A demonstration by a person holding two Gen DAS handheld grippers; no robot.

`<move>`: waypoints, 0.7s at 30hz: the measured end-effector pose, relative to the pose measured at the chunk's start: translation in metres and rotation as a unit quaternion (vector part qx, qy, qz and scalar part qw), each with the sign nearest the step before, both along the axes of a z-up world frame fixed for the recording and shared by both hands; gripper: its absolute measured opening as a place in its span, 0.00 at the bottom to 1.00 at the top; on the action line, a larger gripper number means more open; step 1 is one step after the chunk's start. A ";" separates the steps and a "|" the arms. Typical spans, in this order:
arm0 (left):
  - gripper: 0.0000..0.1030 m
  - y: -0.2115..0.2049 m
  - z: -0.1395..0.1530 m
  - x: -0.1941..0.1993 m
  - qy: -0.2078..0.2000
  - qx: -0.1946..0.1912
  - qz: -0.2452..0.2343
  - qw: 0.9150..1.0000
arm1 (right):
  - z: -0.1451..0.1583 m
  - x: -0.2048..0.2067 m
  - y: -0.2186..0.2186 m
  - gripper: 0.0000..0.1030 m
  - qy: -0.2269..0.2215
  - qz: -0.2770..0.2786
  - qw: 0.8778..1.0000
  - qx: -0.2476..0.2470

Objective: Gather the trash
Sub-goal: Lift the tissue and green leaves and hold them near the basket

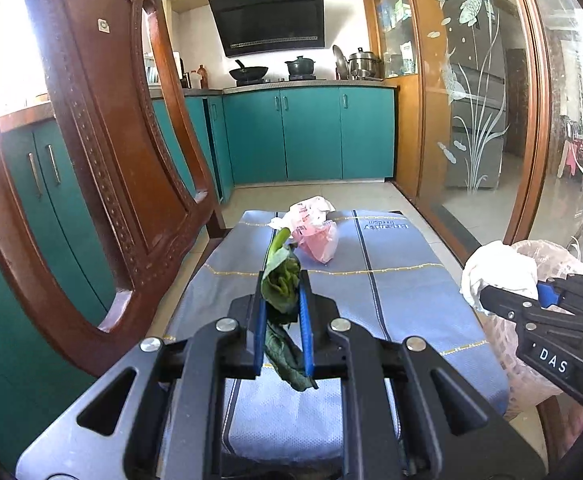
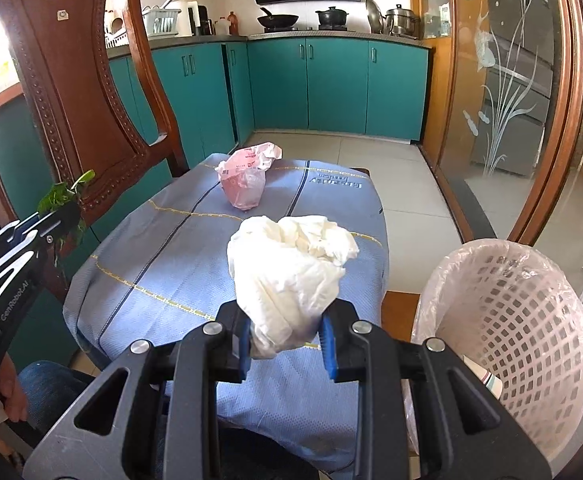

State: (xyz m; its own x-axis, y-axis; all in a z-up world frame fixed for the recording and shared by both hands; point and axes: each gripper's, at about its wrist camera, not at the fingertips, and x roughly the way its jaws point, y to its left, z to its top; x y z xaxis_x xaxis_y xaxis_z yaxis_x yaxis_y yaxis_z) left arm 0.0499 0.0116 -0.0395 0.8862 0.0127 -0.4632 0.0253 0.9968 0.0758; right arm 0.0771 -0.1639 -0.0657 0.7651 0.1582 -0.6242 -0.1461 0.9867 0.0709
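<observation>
Above blue cloth (image 2: 163, 264), tissue wad (image 2: 291, 272) between jaws

White wad (image 2: 291, 276) between right tongs (image 2: 287, 340)

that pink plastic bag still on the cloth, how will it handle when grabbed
The pink plastic bag looks crumpled and thin, so probably floppy and very light. It would likely squash flat between pads rather than resist. Its glossy film may slip, so a bunched fold seems the safer grip.

Both wrist cams: same table (image 1: 391, 280), close.
</observation>
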 end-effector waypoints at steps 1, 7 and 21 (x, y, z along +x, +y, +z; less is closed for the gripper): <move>0.15 0.000 0.000 0.001 -0.001 0.000 0.000 1.000 | 0.000 -0.002 0.001 0.27 0.000 0.001 1.000 0.000; 0.15 0.005 0.001 -0.005 0.001 0.000 0.002 1.000 | -0.002 -0.007 0.010 0.27 0.002 0.013 1.000 0.001; 0.15 0.009 0.007 -0.011 -0.001 -0.005 0.012 1.000 | 0.008 -0.017 0.013 0.27 -0.011 0.016 1.000 0.000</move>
State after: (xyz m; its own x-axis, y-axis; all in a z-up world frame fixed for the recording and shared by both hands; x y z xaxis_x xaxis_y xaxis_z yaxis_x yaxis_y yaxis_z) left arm 0.0387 0.0206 -0.0327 0.8868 0.0299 -0.4612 0.0002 0.9979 0.0651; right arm 0.0606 -0.1509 -0.0572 0.7730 0.1822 -0.6077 -0.1788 0.9816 0.0669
